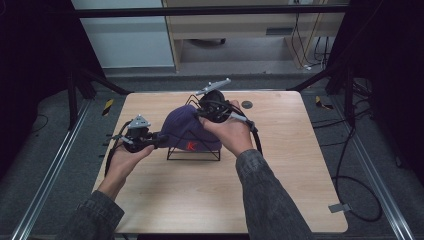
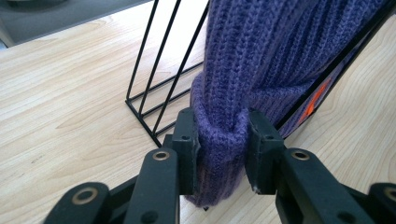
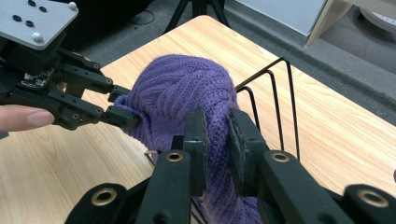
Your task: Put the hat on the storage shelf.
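Gripping a bunched fold of the purple knit hat (image 2: 252, 56), the left gripper (image 2: 223, 140) has its 2 jaws pressed in on the folded brim, so the wool bulges between the pads and hangs a little below them. The hat sits draped over a black wire rack (image 1: 192, 152) near the middle of the counter (image 1: 280, 200), with an orange mark showing on its lower edge. In the high view the left gripper (image 1: 159, 139) comes in level from the hat's left side. The right gripper (image 3: 215, 135) holds a narrower pinch of the knit on the opposite side, its jaws nearly together with the fabric caught between them. In the high view the right gripper (image 1: 204, 116) meets the hat at its upper far edge, the person's right hand (image 1: 232, 132) wrapped around the body. Seen from the right gripper view, the left gripper's tips bite the brim at the hat's left, beside the rack's upright wires.
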